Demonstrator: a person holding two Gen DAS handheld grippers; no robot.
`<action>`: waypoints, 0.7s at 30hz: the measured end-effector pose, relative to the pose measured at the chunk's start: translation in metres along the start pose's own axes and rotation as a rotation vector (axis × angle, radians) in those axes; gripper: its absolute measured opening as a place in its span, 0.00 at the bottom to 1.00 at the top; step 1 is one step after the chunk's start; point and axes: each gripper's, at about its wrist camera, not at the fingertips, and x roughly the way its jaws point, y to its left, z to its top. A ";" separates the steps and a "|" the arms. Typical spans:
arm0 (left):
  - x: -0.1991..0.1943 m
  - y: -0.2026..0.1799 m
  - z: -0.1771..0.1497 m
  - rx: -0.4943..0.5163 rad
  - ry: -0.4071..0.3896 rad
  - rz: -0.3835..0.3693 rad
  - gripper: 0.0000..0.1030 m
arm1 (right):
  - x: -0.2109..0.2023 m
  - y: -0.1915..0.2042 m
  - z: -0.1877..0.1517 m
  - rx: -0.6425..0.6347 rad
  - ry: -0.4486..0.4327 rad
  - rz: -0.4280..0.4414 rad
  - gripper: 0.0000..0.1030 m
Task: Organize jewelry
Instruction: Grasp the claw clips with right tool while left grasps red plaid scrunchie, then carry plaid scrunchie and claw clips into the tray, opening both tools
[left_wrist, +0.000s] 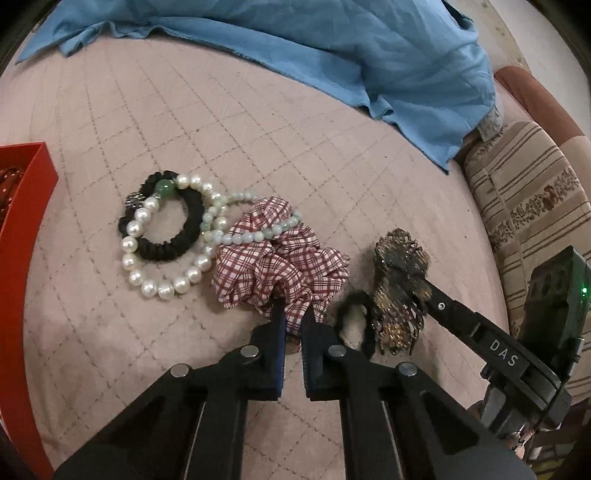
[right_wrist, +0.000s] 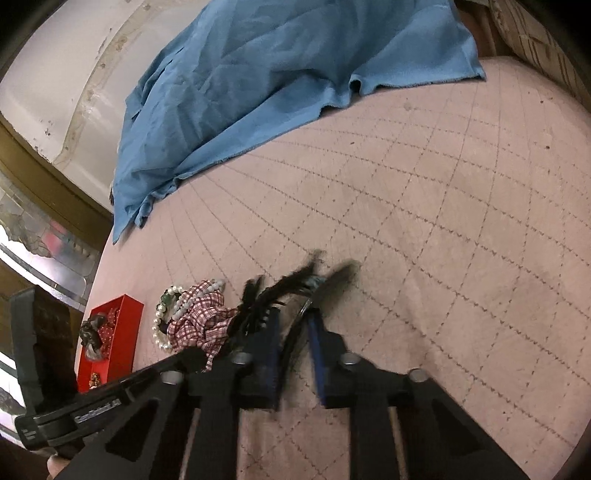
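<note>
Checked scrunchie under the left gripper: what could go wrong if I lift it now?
The pale green bead bracelet lies draped over the checked scrunchie, so it could get dragged along or flung off. It also overlaps the pearl bracelet, which might shift too. The left gripper pinches only the frilly edge, so the cloth could slip out.
</note>
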 end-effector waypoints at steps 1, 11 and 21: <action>-0.002 -0.001 -0.001 0.005 -0.006 0.007 0.05 | 0.000 0.000 0.000 0.004 0.003 0.005 0.08; -0.061 -0.021 -0.020 0.139 -0.095 0.026 0.05 | -0.030 0.009 -0.002 -0.026 -0.062 -0.019 0.05; -0.141 -0.062 -0.074 0.467 -0.317 0.192 0.05 | -0.059 0.014 -0.013 -0.027 -0.097 0.057 0.05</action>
